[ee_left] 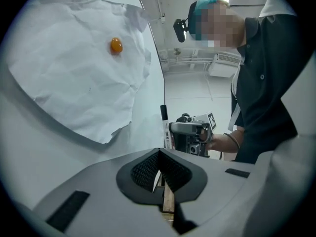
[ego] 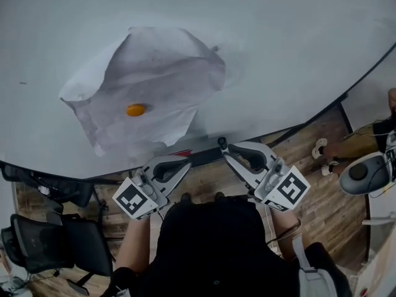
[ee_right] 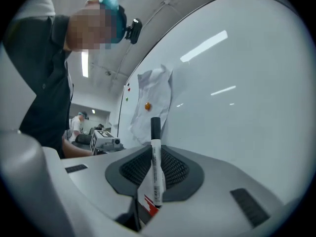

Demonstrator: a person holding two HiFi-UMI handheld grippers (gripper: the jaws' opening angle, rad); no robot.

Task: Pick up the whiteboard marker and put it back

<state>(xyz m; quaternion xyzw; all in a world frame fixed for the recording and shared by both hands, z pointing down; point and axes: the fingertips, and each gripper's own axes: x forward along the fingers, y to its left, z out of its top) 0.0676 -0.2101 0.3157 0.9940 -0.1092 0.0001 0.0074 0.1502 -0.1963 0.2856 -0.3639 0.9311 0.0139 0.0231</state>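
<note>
Marker point(ee_right: 156, 167) sits clamped in our right hand-held gripper point(ee_right: 154, 174), jaws closed on its barrel. Its long axis is upright, black cap up, just in front of the whiteboard's point(ego: 278, 42) lower edge. Our left hand-held gripper point(ee_left: 160, 174) waits alongside, closed and empty.

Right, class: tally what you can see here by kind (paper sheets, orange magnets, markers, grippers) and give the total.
Sheet of paper: 1
Orange magnet: 1
Whiteboard marker: 1
Grippers: 2 (left gripper, right gripper)
Total: 5
</note>
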